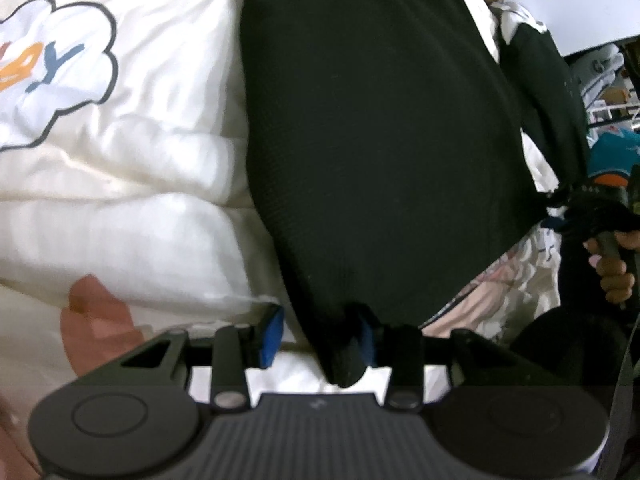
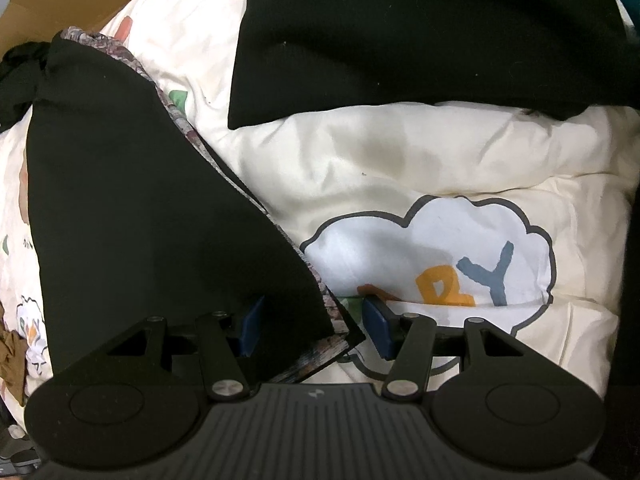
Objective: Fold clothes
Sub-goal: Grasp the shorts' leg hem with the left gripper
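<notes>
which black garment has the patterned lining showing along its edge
The black garment lying between the right gripper fingers: a mottled grey-pink lining runs along its edge. The other black garment, farther off on the white duvet, shows none.

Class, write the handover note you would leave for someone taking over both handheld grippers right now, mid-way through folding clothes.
Left gripper: jaws open; a corner of the black garment hangs against one pad and is not clamped.
Right gripper: jaws open; the corner of a black cloth with a patterned edge lies between them, not pinched.
Both pieces lie on the white quilt with the cloud print. I cannot tell if they are one garment.
Done: cloth laid out; no finished fold visible.
Left: probably close on the corners, then fold and smooth.
</notes>
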Demonstrator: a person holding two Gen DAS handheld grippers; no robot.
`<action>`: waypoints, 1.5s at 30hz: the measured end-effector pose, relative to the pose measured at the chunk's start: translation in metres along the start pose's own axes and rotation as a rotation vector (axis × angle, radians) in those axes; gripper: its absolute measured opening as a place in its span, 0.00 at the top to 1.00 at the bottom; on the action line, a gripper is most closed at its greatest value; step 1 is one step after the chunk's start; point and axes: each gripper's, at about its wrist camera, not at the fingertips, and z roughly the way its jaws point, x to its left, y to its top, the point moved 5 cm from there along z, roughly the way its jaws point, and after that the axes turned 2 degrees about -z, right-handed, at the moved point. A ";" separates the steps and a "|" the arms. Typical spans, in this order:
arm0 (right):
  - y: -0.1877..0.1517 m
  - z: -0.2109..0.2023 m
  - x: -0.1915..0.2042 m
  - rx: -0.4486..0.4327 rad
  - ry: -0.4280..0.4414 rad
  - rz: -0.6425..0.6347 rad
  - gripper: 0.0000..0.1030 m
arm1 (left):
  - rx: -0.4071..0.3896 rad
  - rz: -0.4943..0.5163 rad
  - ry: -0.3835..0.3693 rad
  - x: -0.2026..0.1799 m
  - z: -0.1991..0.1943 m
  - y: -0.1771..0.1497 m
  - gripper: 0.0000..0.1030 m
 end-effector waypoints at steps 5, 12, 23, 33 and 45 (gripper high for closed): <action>-0.001 0.004 -0.002 0.003 0.009 0.004 0.43 | 0.010 0.018 -0.009 -0.005 0.005 -0.001 0.55; -0.002 0.005 -0.005 0.009 0.025 0.002 0.43 | 0.004 0.024 -0.023 -0.004 0.008 -0.002 0.57; -0.005 0.003 -0.001 -0.005 0.084 -0.017 0.72 | -0.018 0.054 -0.083 -0.002 -0.001 -0.003 0.67; -0.005 0.009 -0.008 0.014 0.114 0.009 0.66 | -0.030 0.017 -0.090 0.001 0.003 -0.002 0.64; -0.011 0.011 -0.004 0.012 0.098 -0.012 0.82 | -0.040 0.073 -0.037 -0.007 -0.001 -0.001 0.90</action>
